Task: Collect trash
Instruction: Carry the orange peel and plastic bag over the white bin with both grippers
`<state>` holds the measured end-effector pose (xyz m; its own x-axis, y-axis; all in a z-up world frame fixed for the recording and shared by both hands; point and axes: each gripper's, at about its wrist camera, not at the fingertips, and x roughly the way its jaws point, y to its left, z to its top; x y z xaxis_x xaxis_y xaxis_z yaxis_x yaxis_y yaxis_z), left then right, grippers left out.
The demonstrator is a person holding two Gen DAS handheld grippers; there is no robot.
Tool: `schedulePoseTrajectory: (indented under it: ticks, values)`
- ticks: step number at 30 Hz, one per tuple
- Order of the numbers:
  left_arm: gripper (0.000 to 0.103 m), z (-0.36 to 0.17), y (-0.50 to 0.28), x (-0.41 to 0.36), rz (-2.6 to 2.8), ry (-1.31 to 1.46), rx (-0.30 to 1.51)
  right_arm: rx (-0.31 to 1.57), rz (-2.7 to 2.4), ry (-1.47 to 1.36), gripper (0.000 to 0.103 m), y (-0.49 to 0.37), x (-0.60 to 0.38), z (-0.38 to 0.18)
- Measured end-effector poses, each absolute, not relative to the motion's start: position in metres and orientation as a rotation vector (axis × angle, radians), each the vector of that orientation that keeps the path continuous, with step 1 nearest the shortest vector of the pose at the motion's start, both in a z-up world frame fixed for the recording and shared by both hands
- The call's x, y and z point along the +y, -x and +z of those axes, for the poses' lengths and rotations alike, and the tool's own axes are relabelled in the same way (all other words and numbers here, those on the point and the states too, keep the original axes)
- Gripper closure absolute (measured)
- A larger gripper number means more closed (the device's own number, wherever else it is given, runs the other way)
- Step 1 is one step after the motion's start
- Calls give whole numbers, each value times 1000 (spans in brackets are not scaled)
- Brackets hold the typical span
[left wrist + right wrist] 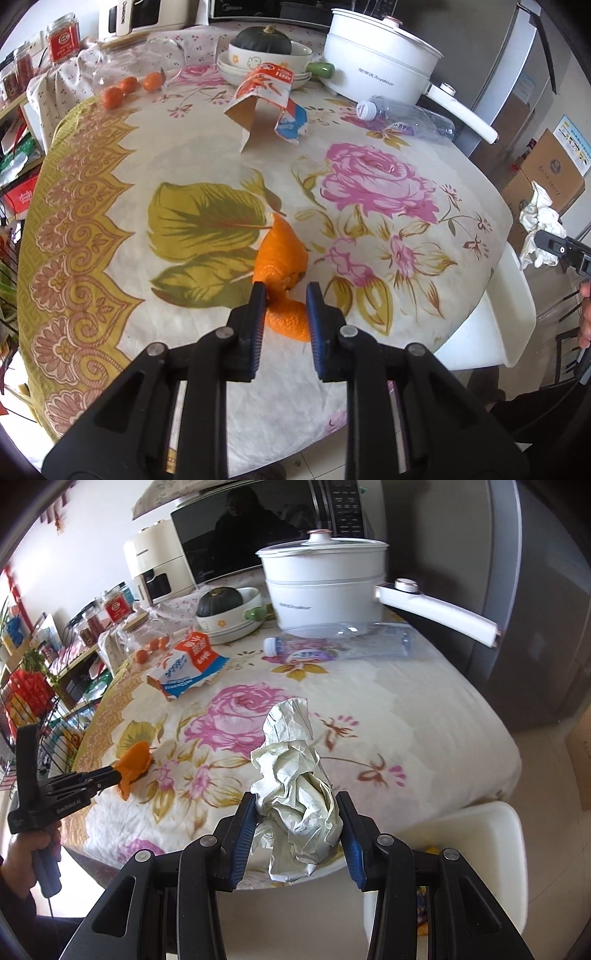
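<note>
Left gripper (pixel 284 295) pinching a curled piece of orange peel (pixel 282 254), peel sticking out beyond the fingertips above the round bench with floral cloth (pixel 221 177). Right gripper (pixel 297 805) clamped on a crumpled wad of white paper (pixel 295 771), held over the bench edge at 6 o'clock, just beside a white plastic chair (pixel 480 830).

On bench: torn orange-and-blue paper carton (pixel 266 96) at 12 o'clock from the peel; empty clear plastic bottle with white cap (pixel 406 118) lying on its side at 2 o'clock, beside a white electric pot (pixel 380 51).
</note>
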<state>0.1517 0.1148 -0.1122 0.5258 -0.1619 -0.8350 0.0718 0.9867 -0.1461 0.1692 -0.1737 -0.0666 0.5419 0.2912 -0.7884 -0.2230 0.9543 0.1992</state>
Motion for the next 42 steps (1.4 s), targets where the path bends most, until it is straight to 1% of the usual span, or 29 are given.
schedulePoseTrajectory:
  ticks: [9,14,19,26,34,36,37,42]
  values:
    - [80,-117,-151,114,-152,124,1017,964,263,-87,59,-161,-205,-72]
    - [76,-122,-157,115,-160,153,1035,974,249,-93,59,-158,-217,-76]
    - [76,-122,-159,118,-150,176,1035,986,239,-101,59,-154,-227,-79]
    - [84,-114,-154,97,-191,119,1014,978,226,-110,59,-149,-242,-76]
    - [86,-105,-155,53,-278,83,983,976,193,-132,59,-143,-265,-76]
    - [91,-102,-155,39,-303,75,973,979,184,-133,59,-141,-272,-78]
    - [96,-101,-156,32,-321,71,970,981,180,-133,59,-140,-274,-79]
    - [96,-98,-157,-4,-378,14,965,994,149,-137,59,-133,-294,-86]
